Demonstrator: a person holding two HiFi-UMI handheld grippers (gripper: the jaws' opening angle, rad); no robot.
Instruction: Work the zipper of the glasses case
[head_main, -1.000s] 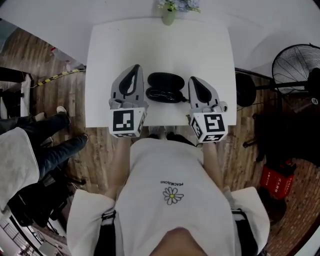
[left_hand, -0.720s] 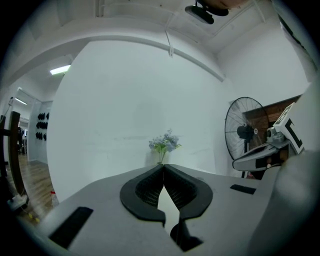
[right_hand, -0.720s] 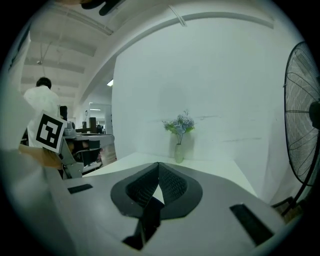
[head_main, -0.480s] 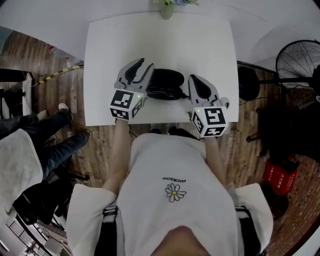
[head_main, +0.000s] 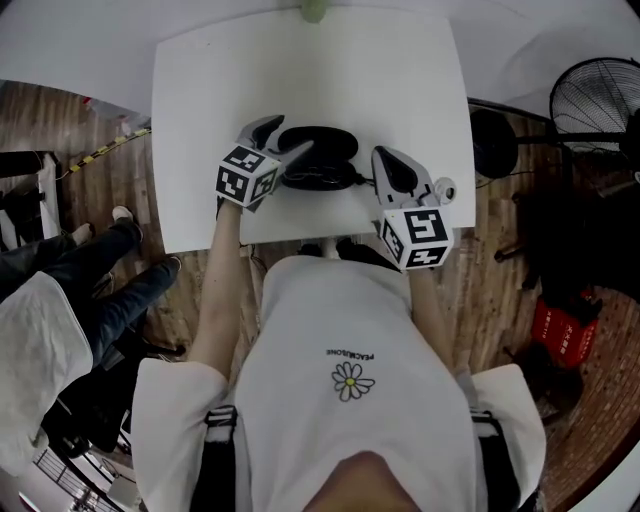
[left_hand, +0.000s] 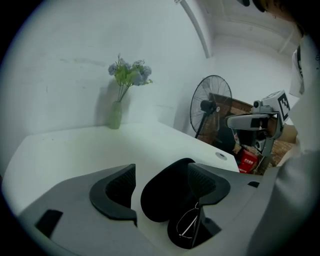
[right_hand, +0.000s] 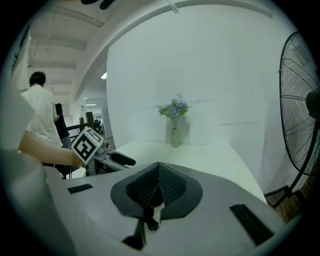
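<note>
My left gripper (head_main: 283, 138) (left_hand: 161, 187) has just been opening its jaws wide, and they straddle the black oval glasses case (head_main: 318, 150) (left_hand: 165, 200) near the white desk's (head_main: 400, 80) front edge. My right gripper (head_main: 380, 158) (right_hand: 157, 187) sits clenched beside the case's right end, perhaps pinching the zipper tab.

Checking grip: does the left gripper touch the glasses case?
Cannot tell. Left gripper view: left gripper, jaws just opening, straddles glasses case; one pad clear, other overlaps it.

hand-held gripper (right_hand: 158, 172) closed, perhaps pinching zipper pull (right_hand: 151, 223)
</note>
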